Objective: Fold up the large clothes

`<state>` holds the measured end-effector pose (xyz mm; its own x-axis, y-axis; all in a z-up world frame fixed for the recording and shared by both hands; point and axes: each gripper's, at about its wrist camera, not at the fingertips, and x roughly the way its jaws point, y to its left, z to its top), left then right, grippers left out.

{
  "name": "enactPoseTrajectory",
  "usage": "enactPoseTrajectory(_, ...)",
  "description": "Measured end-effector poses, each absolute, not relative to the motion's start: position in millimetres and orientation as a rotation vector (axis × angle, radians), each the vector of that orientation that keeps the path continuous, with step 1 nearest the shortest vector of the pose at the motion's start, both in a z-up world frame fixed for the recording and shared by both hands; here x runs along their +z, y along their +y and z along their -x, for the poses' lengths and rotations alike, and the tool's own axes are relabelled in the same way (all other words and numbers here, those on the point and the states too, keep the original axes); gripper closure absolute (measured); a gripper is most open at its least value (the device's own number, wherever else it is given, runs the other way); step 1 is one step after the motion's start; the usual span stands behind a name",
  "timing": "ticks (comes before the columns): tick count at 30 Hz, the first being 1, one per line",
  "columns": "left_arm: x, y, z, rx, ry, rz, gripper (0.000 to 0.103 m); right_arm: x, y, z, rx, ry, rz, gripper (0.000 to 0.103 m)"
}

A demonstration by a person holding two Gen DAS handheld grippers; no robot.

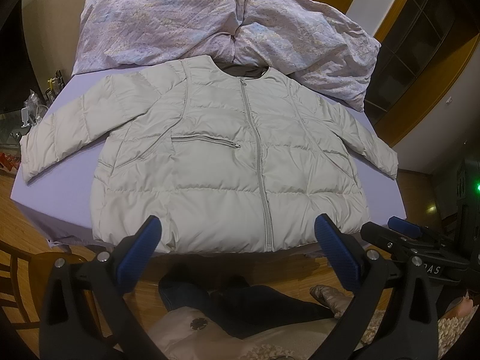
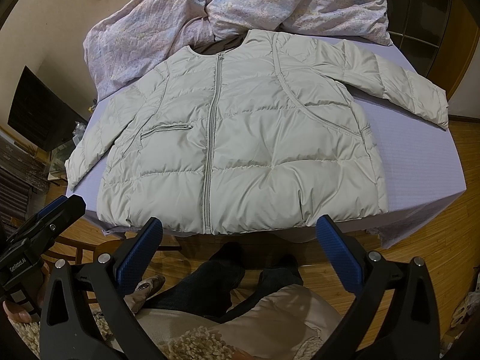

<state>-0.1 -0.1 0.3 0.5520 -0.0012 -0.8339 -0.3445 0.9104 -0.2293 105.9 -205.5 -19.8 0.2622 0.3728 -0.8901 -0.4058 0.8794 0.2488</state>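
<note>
Both grippers are hanging released, fingers spread wide and grasping nothing: the left gripper (image 1: 237, 237) and the right gripper (image 2: 240, 237) are each hovering just short of the jacket's (image 1: 222, 162) hem, over the person's legs (image 2: 228, 279). The blue finger pads (image 1: 144, 246) are ribbed rubber on black arms.

The jacket is lying flat, front up and zipped, on the lilac-covered bed (image 2: 420, 156), collar away from the person, sleeves spread out to both sides. Folding is judged not yet begun; this is the approach. The next move is probably calling for each gripper to pinch a sleeve or side edge and carry it across the zip (image 1: 258, 156).

The jacket is a pale grey quilted puffer, slick and puffy, likely to slide and spring back. Behind it a crumpled floral quilt (image 1: 180, 27) is lying, seemingly touching the collar.
</note>
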Motion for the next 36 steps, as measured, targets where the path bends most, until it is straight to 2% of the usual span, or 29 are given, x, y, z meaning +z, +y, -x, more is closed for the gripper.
enactPoseTrajectory(36,0,0,0,0.208,0.976,0.393,0.002,-26,-211,-123,0.517,1.215,-0.017,0.001)
